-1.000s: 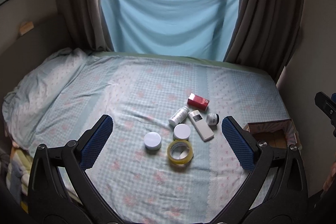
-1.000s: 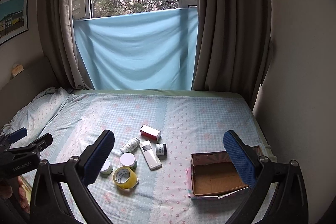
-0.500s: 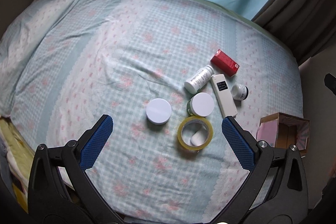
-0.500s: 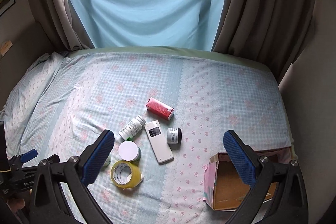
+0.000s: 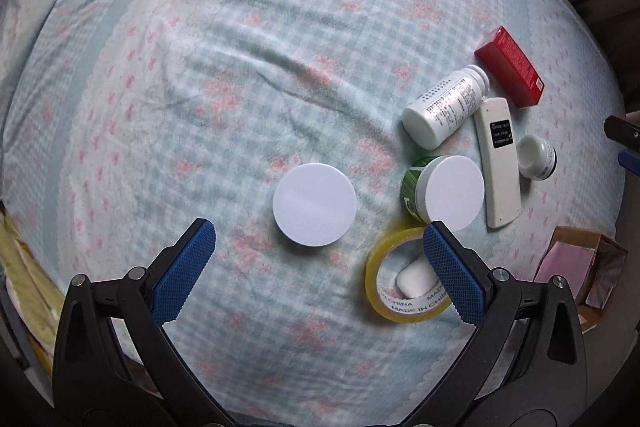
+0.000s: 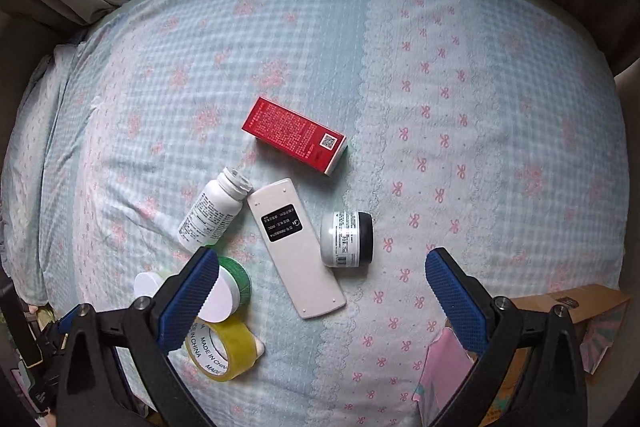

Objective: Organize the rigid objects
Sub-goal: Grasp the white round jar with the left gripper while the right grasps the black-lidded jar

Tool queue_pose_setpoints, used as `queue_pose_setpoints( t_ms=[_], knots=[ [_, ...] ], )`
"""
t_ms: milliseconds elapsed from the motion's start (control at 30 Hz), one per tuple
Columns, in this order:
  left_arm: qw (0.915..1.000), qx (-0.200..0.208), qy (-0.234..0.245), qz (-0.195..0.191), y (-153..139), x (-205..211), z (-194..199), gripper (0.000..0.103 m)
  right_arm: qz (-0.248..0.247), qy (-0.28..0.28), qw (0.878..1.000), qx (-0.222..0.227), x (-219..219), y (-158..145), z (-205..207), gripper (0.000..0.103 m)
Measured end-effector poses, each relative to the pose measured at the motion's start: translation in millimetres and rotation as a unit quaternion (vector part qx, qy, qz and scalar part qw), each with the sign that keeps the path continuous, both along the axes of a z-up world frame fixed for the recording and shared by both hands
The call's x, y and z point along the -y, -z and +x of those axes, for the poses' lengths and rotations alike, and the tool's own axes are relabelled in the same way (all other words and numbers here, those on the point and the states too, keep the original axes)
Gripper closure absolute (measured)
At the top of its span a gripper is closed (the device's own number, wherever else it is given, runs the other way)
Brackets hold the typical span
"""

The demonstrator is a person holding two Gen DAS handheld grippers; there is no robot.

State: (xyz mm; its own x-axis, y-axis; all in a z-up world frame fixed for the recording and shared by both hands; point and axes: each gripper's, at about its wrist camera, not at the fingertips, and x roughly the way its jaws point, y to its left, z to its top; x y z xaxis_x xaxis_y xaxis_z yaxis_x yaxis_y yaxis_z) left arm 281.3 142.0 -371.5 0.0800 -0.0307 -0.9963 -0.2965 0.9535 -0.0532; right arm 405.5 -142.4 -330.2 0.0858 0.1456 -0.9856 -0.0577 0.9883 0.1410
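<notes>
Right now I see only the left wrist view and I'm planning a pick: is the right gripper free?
Observer: Yes. The right gripper is open and holds nothing.
Operator: Is the bottle capped?
Observer: No. The bottle lies on its side with its threaded mouth bare.
Operator: And the small jar?
Observer: The jar lies on its side beside the remote, black lid on.

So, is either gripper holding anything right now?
No. The left gripper and right gripper are both open and empty, above the items on the bed.
</notes>
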Motion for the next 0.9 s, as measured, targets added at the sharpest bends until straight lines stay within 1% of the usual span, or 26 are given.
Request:
queue_pose_setpoints(
  t_ms=[33,200,367,400,467,567,600,633,667,700,733,767,833,900],
  knots=[
    [0.9999,-0.01,-0.002,-0.001,11,0,3,0.0,0.0,-0.001,1.0,-0.011,0,13,5,0.003],
    [0.9987,-0.047,-0.017,-0.009,53,0,16,0.0,-0.002,-0.003,0.998,-0.066,0,67,22,0.007],
    [0.9967,-0.075,-0.028,-0.015,88,0,22,0.0,-0.024,-0.011,0.994,-0.101,-1,103,28,0.012],
    [0.9962,-0.081,-0.029,-0.015,93,0,23,0.001,-0.029,-0.014,0.993,-0.11,-1,108,29,0.017],
    [0.9954,-0.088,-0.034,-0.017,102,1,24,0.002,-0.03,-0.016,0.992,-0.125,0,119,29,0.02],
    [0.9951,-0.091,-0.036,-0.018,112,3,28,0.007,-0.027,-0.015,0.99,-0.14,3,133,31,0.027],
    [0.9951,-0.09,-0.034,-0.019,116,3,29,0.011,-0.023,-0.014,0.989,-0.145,5,137,31,0.031],
    [0.9951,-0.091,-0.032,-0.021,119,3,31,0.021,-0.018,-0.011,0.989,-0.147,6,140,32,0.032],
    [0.9949,-0.094,-0.03,-0.022,124,3,32,0.024,-0.009,-0.005,0.989,-0.147,8,141,34,0.033],
    [0.9946,-0.099,-0.028,-0.016,129,3,33,0.03,0.002,0.001,0.989,-0.146,11,143,36,0.04],
    [0.9945,-0.1,-0.028,-0.011,132,2,33,0.035,0.015,0.008,0.989,-0.147,13,143,37,0.051],
    [0.9947,-0.097,-0.031,-0.015,137,-2,32,0.035,0.012,0.012,0.988,-0.151,16,145,39,0.053],
    [0.9951,-0.088,-0.038,-0.024,140,-7,31,0.035,0.017,0.019,0.988,-0.153,19,148,41,0.053],
    [0.9953,-0.086,-0.034,-0.026,143,-12,29,0.035,0.017,0.021,0.988,-0.152,21,149,42,0.053]
  ],
)
